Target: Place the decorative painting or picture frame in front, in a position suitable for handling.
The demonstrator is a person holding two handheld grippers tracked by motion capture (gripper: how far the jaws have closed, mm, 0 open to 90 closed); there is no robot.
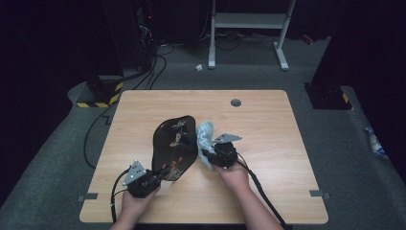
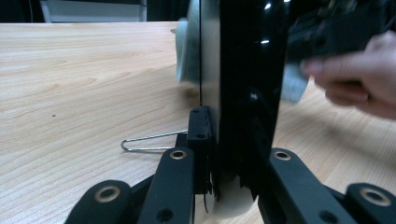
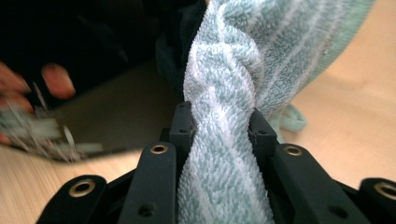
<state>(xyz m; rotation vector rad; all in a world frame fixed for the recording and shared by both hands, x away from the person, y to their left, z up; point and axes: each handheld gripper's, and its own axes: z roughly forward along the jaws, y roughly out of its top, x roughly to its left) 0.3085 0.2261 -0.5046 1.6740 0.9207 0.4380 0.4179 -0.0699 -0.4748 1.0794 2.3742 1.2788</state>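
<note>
Person at the near edge of the wooden counter [image 1: 268, 143], one gripper in each hand. Left gripper [image 1: 154, 179], near the front-left of the counter, is clamped on the near rim of a glossy black tray [image 1: 174, 146] w/ a flower pattern; in the left gripper view the tray [image 2: 243, 79] stands on edge between the two black jaws, pads pressing both faces, so it's tilted up off the wood rather than lying flat. Right gripper [image 1: 207, 154] sits just right of the tray, about mid-counter, pinching a pale blue-green striped towel [image 1: 206, 136]; in the right gripper view the towel [image 3: 224, 140] is bunched and twisted between the jaws, squeezed narrow. Towel touches the tray's right edge, its free end lying up past the gripper. A thin wire clip [image 2: 149, 142] lies on the wood left of the tray. Small round hole [image 1: 235, 102] in the counter toward the far side, well apart from both hands.
</note>
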